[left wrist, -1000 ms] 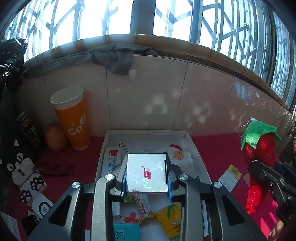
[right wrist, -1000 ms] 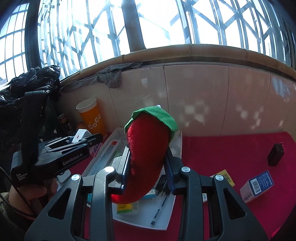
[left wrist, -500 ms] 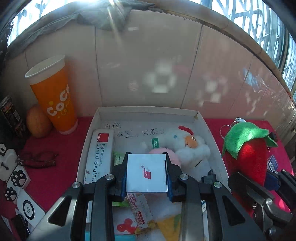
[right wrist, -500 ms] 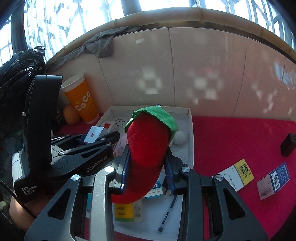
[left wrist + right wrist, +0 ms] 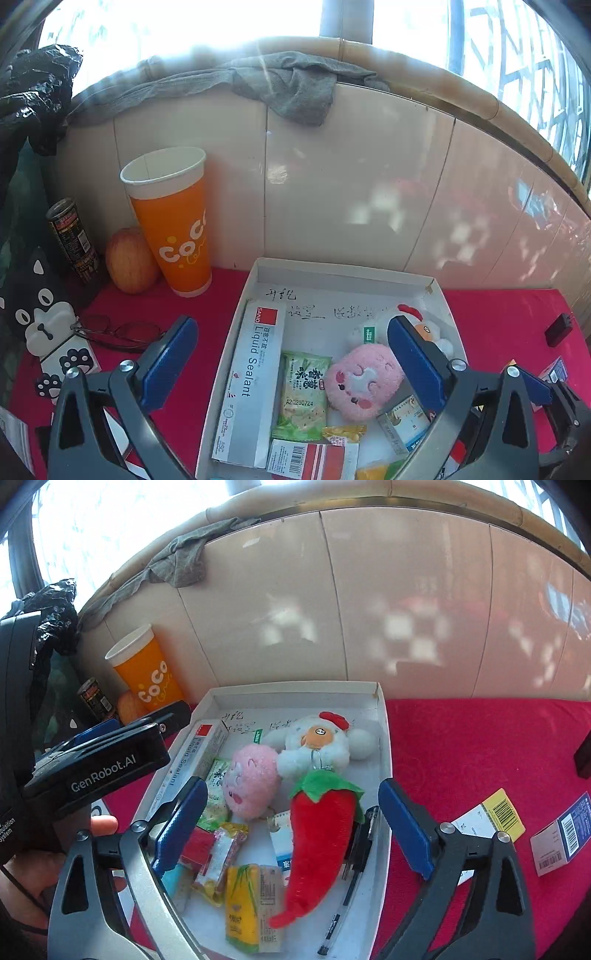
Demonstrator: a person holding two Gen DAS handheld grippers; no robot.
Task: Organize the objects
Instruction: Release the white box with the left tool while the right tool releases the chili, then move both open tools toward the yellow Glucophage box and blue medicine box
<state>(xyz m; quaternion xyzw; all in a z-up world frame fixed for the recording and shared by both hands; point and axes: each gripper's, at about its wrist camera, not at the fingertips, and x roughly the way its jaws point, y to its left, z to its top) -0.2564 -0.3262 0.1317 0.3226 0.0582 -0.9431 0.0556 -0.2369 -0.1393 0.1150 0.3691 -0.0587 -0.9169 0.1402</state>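
Both grippers, left (image 5: 291,354) and right (image 5: 291,825), are hanging wide apart, empty, over crowded tray (image 5: 382,746); chili plush (image 5: 317,834) is risking snagging on retreat.

Rear wall (image 5: 351,192): glossy beige tile, vertical joints, sun patches. Rounded tan ledge (image 5: 424,85) on top w/ grey cloth (image 5: 291,88) draped over it. Latticed window (image 5: 517,66) above, strong backlight glare. Red cloth surface (image 5: 480,746) below.
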